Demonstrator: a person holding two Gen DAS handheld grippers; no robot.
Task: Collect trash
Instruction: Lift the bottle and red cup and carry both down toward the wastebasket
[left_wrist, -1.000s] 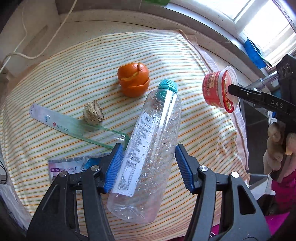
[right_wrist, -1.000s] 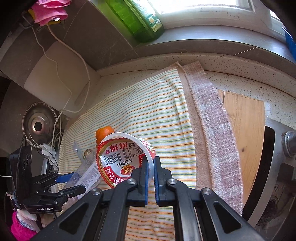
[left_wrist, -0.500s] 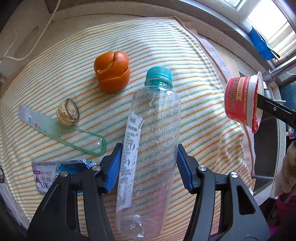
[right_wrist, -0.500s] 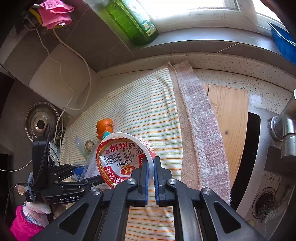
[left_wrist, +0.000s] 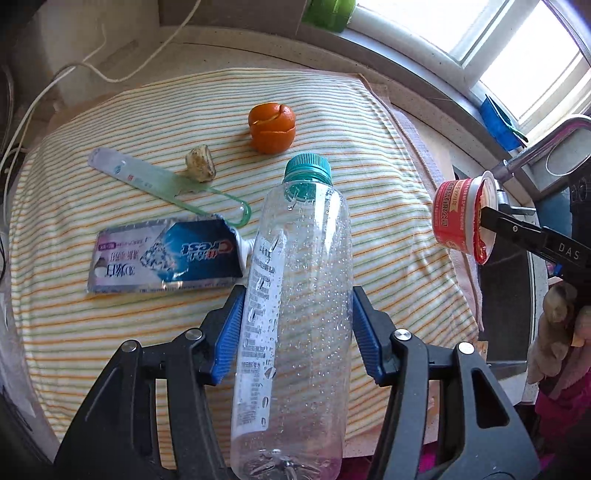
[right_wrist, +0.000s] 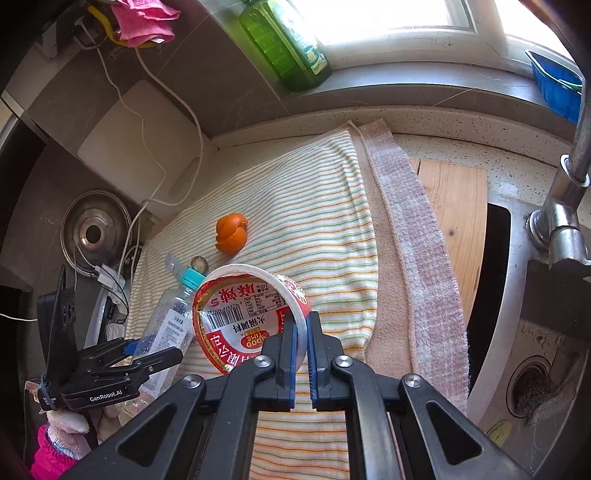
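My left gripper (left_wrist: 297, 325) is shut on a clear plastic bottle (left_wrist: 303, 258) with a teal cap, held above the striped cloth (left_wrist: 369, 129). In the right wrist view the same bottle (right_wrist: 166, 325) sits in the left gripper (right_wrist: 147, 354) at lower left. My right gripper (right_wrist: 302, 332) is shut on the rim of a red and white cup (right_wrist: 243, 314), which hangs at the cloth's right edge (left_wrist: 461, 218). On the cloth lie an orange peel (left_wrist: 272, 127), a flattened toothpaste tube (left_wrist: 162, 258), a green plastic strip (left_wrist: 147, 179) and a small brown shell (left_wrist: 200, 164).
A steel sink (right_wrist: 535, 369) with a faucet (right_wrist: 569, 184) lies to the right, past a wooden board (right_wrist: 454, 206). A green bottle (right_wrist: 284, 44) stands on the window sill. A white board (right_wrist: 140, 140), a cable and a pot lid (right_wrist: 94, 230) are at the left.
The left gripper has carried the bottle back from the cloth, so the whole toothpaste tube now shows. The right gripper with the cup has moved right, bringing the faucet and sink into its view.
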